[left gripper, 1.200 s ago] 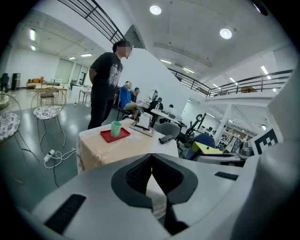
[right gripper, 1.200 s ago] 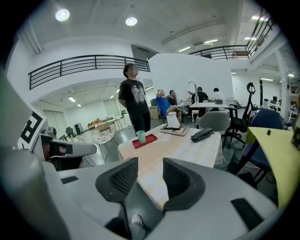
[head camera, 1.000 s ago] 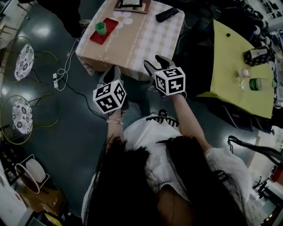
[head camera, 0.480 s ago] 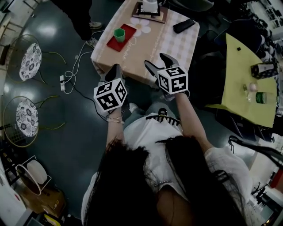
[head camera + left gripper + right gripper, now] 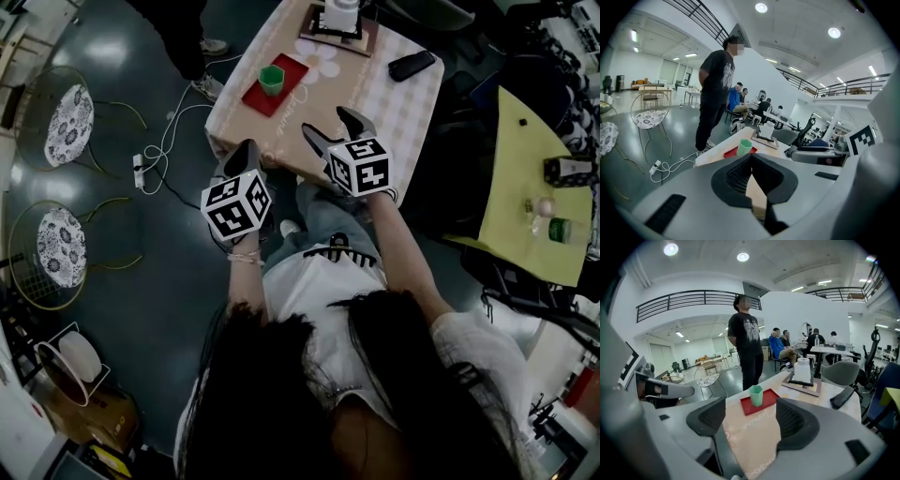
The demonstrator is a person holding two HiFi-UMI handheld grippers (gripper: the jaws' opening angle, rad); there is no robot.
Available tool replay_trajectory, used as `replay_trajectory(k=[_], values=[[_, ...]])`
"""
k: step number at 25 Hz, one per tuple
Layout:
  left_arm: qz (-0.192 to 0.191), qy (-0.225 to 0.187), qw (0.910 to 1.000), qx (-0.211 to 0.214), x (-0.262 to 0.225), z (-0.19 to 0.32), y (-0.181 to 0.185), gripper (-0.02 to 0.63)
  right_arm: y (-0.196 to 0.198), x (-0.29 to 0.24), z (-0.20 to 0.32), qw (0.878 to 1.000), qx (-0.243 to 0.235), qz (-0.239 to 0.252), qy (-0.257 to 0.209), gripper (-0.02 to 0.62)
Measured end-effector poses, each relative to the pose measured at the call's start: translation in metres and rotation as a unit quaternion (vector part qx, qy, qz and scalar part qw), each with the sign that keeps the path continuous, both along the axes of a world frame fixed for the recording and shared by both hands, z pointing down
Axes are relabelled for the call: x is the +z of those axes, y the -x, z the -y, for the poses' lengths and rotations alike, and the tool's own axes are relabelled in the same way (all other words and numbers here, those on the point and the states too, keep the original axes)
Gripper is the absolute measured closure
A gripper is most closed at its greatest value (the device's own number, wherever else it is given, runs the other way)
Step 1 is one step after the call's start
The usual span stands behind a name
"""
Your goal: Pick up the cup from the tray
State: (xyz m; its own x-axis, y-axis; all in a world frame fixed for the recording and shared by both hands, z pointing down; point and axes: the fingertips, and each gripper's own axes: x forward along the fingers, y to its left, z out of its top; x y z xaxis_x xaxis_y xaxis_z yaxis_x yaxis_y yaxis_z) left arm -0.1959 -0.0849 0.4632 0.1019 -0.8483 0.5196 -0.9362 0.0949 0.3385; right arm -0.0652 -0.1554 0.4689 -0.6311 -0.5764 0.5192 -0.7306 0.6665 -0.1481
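A green cup [image 5: 271, 79] stands upright on a red tray [image 5: 284, 91] near the left edge of the checked table [image 5: 375, 112]. In the right gripper view the cup [image 5: 756, 395] and tray [image 5: 767, 401] lie ahead, between the jaws' line of sight but well beyond them. My right gripper [image 5: 330, 129] hovers over the table's near edge, its jaws opening with nothing between them. My left gripper [image 5: 246, 159] sits at the table's near left corner, jaws shut and empty. The cup [image 5: 744, 146] shows just above its fingertips.
A paper roll on a wooden board [image 5: 339, 19] and a black case [image 5: 412, 66] lie farther back on the table. A person in black [image 5: 747, 343] stands beside the table's left side. A yellow table [image 5: 534, 178] is at right, wire chairs [image 5: 61, 122] and a cable [image 5: 155, 150] at left.
The table and cup have come closer in the head view, shifting right and down. The right gripper's jaws have spread wider. The left gripper stays shut.
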Motion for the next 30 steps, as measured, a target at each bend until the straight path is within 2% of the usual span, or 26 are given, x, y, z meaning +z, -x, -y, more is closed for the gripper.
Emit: replay_trajectory(k=[10,18,21,24,30], values=[[-0.011,0.032,0.9992,-0.023,0.023,0.061,0.026,0.597,0.066,0.038,0.065,0.995,-0.083,-0.047,0.026,0.241],[-0.023,0.058,0.9975,-0.032,0.047,0.109,0.042,0.597,0.111,0.08,0.11,0.988,-0.122,-0.081,0.054,0.23],[-0.021,0.069,0.9969,-0.033,0.055,0.124,0.051,0.597,0.128,0.095,0.119,0.983,-0.139,-0.097,0.067,0.221],[-0.022,0.077,0.9959,-0.041,0.06,0.134,0.06,0.597,0.14,0.113,0.125,0.976,-0.162,-0.132,0.067,0.215],[-0.019,0.088,0.9944,-0.054,0.064,0.142,0.071,0.597,0.149,0.14,0.133,0.967,-0.178,-0.16,0.09,0.215]])
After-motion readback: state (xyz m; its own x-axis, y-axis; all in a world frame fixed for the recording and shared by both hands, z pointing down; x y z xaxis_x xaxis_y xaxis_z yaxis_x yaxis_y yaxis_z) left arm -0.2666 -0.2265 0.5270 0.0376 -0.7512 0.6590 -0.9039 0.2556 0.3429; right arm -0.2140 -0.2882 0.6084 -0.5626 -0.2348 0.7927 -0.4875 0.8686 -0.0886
